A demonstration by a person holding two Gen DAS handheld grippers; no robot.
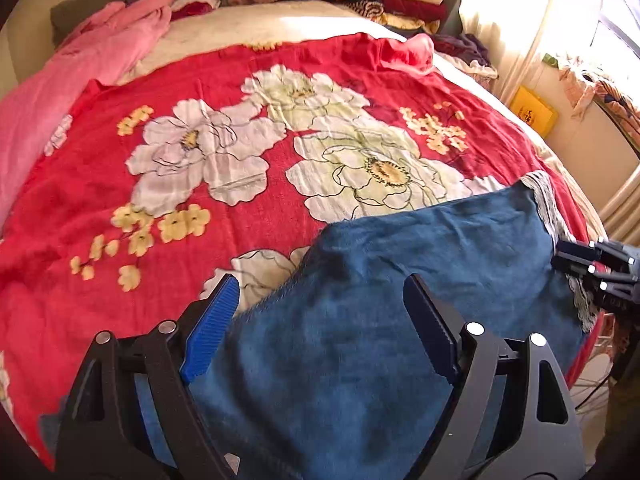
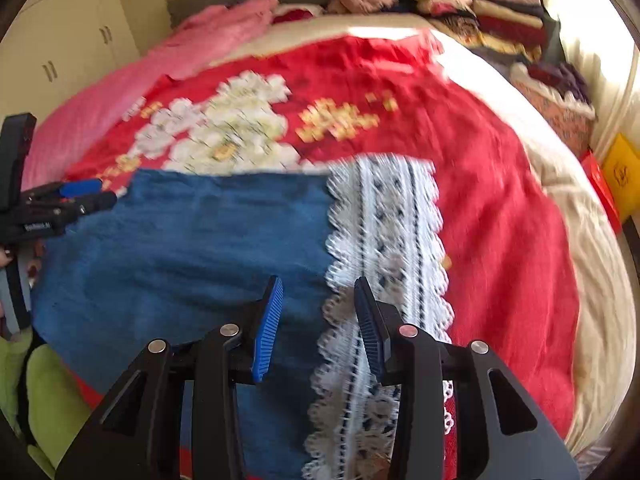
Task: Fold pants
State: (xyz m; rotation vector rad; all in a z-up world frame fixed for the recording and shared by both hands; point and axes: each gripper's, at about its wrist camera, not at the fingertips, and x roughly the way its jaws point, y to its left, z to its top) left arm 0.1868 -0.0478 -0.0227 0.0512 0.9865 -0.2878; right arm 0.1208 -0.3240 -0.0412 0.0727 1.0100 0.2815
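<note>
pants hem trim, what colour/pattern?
White scalloped lace trim with dark dotted lines, on blue pants; clearest in right wrist view.

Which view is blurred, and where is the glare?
Right wrist: motion blur smears the lace trim and the bedspread flowers. Left wrist: sharper, but the window at top right is blown out; both show fisheye bending at the edges.

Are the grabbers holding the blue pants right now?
No. The left gripper is open above the pants, gripping nothing. The right gripper has a clear gap between its fingers, over the lace trim, so it holds nothing either.
</note>
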